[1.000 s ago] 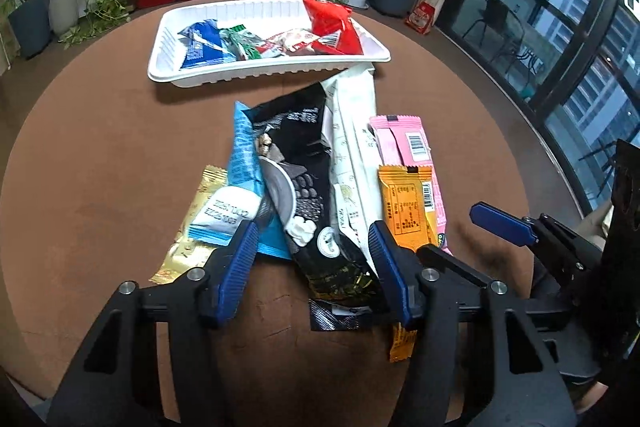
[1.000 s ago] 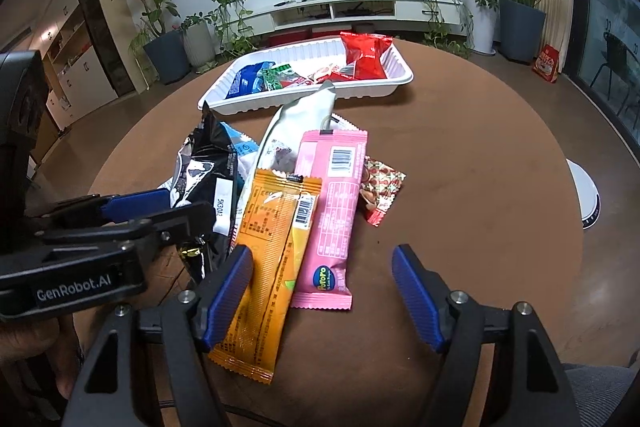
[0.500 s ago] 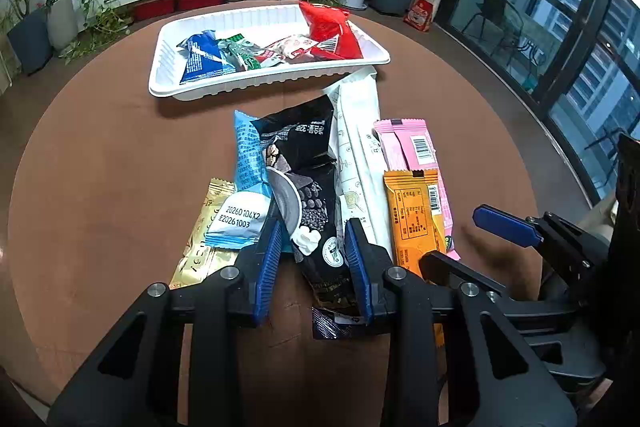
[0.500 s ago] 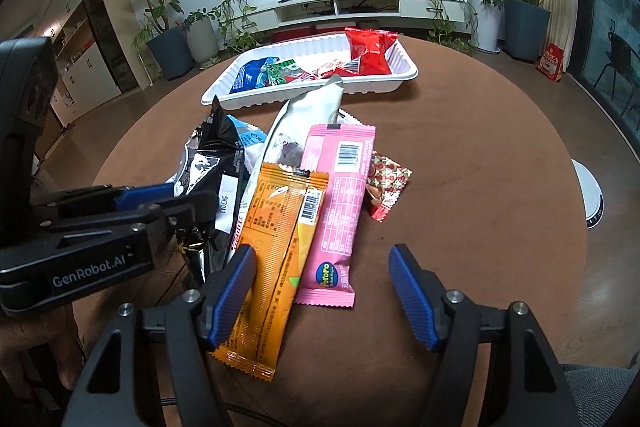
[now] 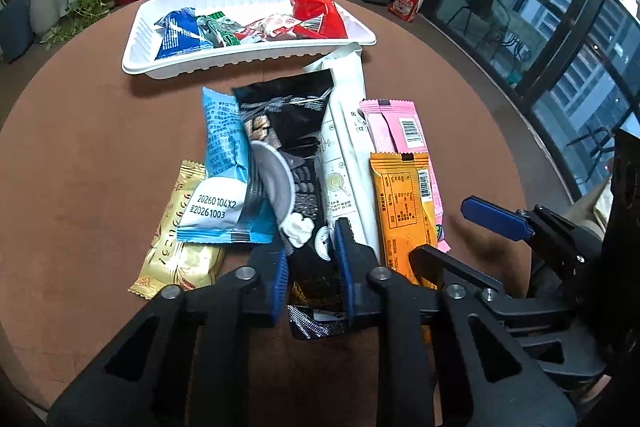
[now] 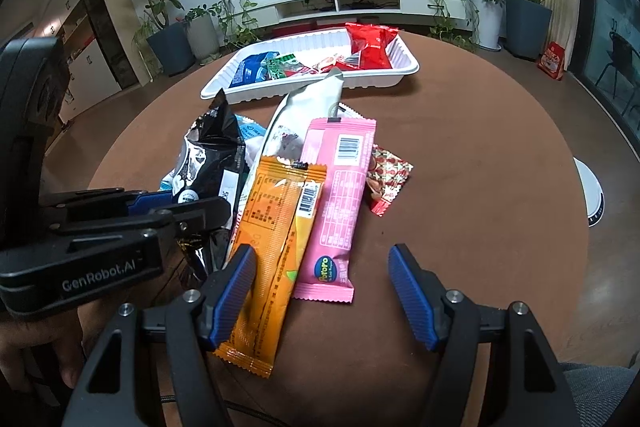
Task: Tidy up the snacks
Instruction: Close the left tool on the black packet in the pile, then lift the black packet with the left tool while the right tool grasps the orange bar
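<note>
On table (image 5: 80, 155), left gripper (image 5: 310, 259) closing on black packet (image 5: 296, 131).

One white ribbed plastic tray (image 5: 144, 67) in the upper middle holds four packets: one blue, one green, one white-and-red, one red. Seven wrappers lie loose on the round brown table (image 5: 80, 155): gold, light blue, black, white, pink, orange, red-patterned.
</note>
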`<state>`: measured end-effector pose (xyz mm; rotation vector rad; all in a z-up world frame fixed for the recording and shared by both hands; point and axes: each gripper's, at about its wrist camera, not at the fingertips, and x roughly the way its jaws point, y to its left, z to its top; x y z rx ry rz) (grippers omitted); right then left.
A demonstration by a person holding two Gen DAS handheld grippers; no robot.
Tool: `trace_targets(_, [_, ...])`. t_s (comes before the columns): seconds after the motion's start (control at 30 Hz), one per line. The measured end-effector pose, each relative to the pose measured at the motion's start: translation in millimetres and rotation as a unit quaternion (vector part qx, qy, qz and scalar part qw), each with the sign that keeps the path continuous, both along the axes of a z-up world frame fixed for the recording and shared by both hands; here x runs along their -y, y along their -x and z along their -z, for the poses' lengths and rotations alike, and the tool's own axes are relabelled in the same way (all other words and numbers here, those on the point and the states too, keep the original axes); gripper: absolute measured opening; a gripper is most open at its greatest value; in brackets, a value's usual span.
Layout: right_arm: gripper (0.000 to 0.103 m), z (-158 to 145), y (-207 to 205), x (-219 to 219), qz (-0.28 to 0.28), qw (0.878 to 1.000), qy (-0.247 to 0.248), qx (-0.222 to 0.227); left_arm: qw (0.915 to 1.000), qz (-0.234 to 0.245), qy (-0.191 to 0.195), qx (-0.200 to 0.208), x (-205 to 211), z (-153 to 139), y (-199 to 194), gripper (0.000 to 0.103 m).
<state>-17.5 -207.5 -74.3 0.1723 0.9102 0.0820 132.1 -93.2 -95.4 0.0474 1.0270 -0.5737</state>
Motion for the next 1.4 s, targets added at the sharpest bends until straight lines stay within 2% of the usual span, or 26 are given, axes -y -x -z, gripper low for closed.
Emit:
trace_targets(0.13, [0.061,-0.3,0.1,-1.8,-0.007,1.000,0.003,0.003,0.9999,-0.004,0.013,0.001,-6.0,-0.3,-0.1,0.014])
trace_targets(0.27, [0.039,-1.3,2.1,-4.5,-0.012,1.000,0.009,0.009,0.9994,-0.009,0.034,-0.005,-14.0,-0.3,0.4,0.014])
trace_targets(0.3, [0.037,-1.6,2.7,-4.0,-0.011,1.000,0.009,0.010,0.9992,-0.010,0.037,-0.004,-15.8,-1.7,1.3,0.013])
trace_targets(0.5, [0.038,-5.2,3.8,-1.8,-0.013,1.000,-0.005,0.016,0.9986,-0.019,0.049,0.001,-30.4,-6.9,7.7,0.013])
trace_targets(0.57, [0.047,-4.7,3.1,-2.3,-0.015,1.000,-0.012,0.012,0.9983,-0.023,0.054,-0.001,-37.6,-7.3,10.9,0.013])
trace_targets(0.6, [0.048,-5.5,3.0,-3.2,-0.015,1.000,-0.012,0.013,0.9982,-0.023,0.055,-0.001,-40.2,-7.6,12.6,0.013])
trace_targets(0.83, [0.049,-7.2,3.4,-12.5,-0.015,1.000,-0.006,0.004,0.9977,-0.019,0.065,0.008,-46.1,-12.9,23.5,0.013])
trace_targets(0.93, [0.056,-5.3,5.1,-20.9,-0.019,1.000,-0.001,-0.002,0.9974,-0.019,0.068,0.011,-47.0,-12.6,23.8,0.013])
trace_targets(1.13, [0.056,-1.4,0.6,-33.2,-0.022,0.999,0.031,-0.005,0.9968,-0.017,0.077,0.009,-49.7,-9.4,28.4,0.013])
trace_targets(1.23, [0.053,4.7,-2.1,-33.1,-0.024,0.999,0.032,-0.019,0.9964,-0.018,0.082,0.009,-51.4,-9.5,29.7,0.013])
trace_targets(1.27, [0.047,6.6,-2.5,-32.6,-0.024,0.999,0.027,-0.024,0.9963,-0.018,0.083,0.008,-51.8,-9.2,29.8,0.013])
trace_targets(1.33, [0.044,8.1,-2.2,-32.9,-0.025,0.999,0.028,-0.026,0.9964,-0.018,0.083,0.007,-51.7,-8.8,30.4,0.013])
trace_targets(1.4, [0.034,7.4,-1.2,-35.0,-0.031,0.999,0.030,-0.023,0.9964,-0.017,0.083,0.005,-51.6,-7.6,30.8,0.013])
